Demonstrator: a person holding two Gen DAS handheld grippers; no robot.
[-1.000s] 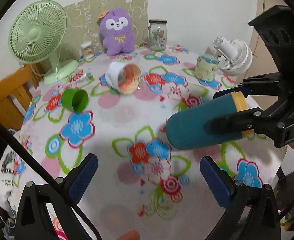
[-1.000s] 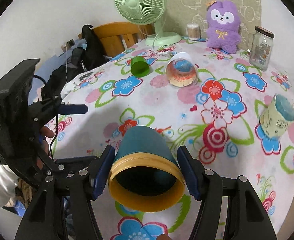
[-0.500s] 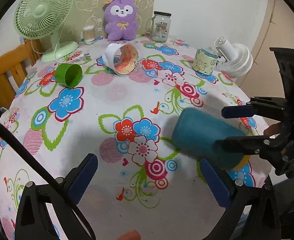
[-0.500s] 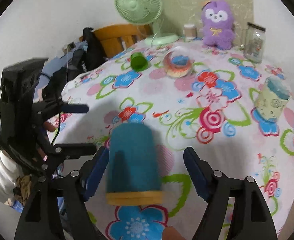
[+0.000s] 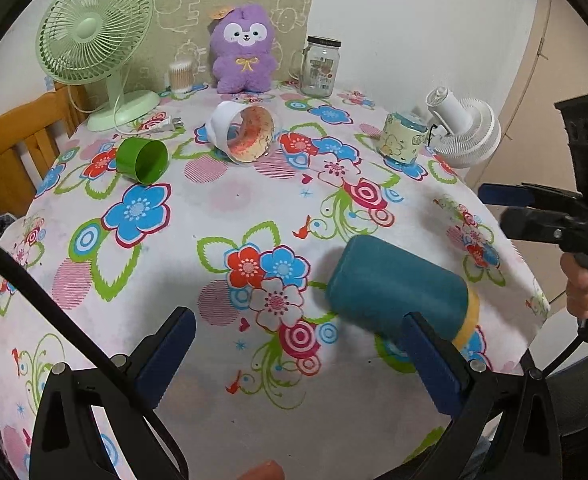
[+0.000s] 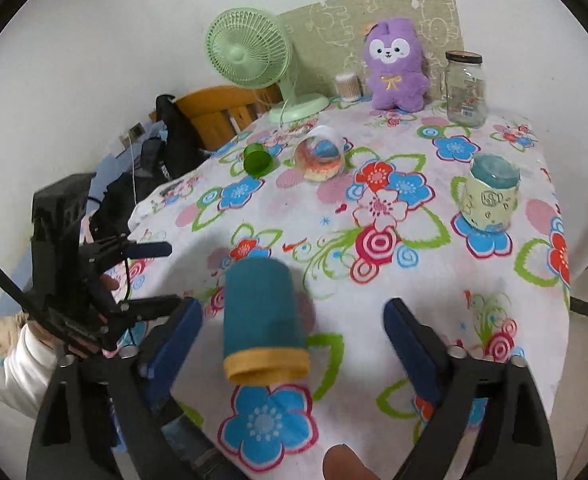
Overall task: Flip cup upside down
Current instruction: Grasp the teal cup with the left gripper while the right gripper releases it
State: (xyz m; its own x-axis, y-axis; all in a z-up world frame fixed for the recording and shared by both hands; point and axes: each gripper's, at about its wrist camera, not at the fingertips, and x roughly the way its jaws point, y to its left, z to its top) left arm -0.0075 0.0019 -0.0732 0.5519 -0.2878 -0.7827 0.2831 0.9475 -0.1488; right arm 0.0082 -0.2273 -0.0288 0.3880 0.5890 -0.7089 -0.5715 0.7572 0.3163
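Since the teal cup [image 6: 262, 312] stands mouth-down on the bench [image 6: 393, 288], lower centre of frame, between the wide-open right hand-held gripper [image 6: 292, 344], it looks light, rigid, matte; grip mid-wall. Left hand-held gripper [image 5: 294, 344] open, empty.

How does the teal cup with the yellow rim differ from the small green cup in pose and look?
The teal cup stands upside down, mouth on the tablecloth; the green cup lies on its side, mouth open sideways. The teal cup is taller with a yellow rim band; the green cup is smaller and plain. Neither is held by tongs.
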